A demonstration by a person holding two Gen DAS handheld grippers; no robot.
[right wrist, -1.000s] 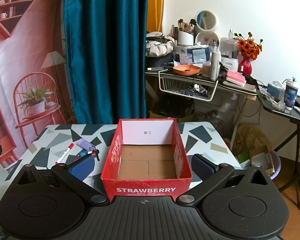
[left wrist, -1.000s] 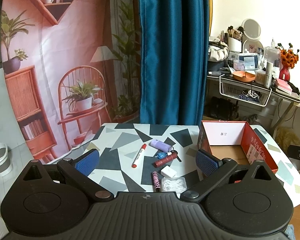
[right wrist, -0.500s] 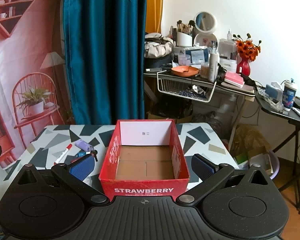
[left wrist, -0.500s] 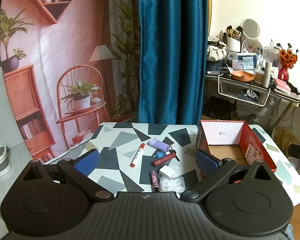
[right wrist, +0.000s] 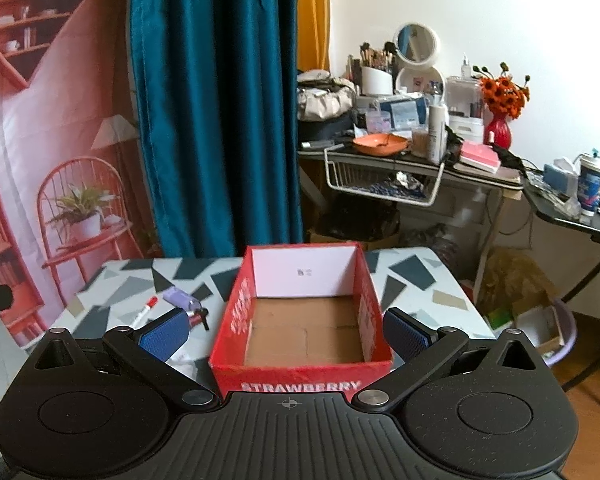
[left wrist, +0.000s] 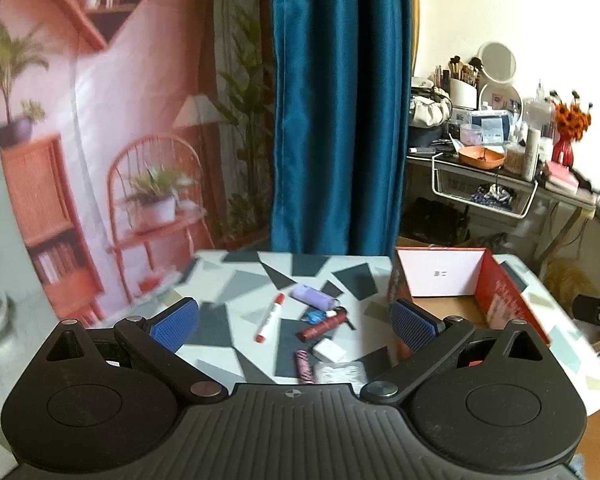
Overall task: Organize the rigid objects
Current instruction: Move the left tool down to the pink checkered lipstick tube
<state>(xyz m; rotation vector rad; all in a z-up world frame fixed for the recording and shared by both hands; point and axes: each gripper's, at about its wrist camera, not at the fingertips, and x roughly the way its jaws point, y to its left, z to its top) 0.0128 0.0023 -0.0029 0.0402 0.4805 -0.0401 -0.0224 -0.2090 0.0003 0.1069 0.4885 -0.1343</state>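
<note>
Red-capped marker [left wrist: 269, 317], purple case [left wrist: 313, 296], maroon tube [left wrist: 324, 325] and white block [left wrist: 329, 350] lie clustered on the patterned surface [left wrist: 236, 280], just left of the red cardboard box [right wrist: 300, 364], whose brown floor is bare. Left tool [left wrist: 294, 322] hangs released above the cluster; right tool [right wrist: 288, 332], also spread, straddles the box. Best to pick an outlying item first, probably the marker, closing across its barrel

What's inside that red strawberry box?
Nothing: the red cardboard strawberry box shows only its bare brown floor and white back wall. The strip of floor just behind its near wall is hidden.
</note>
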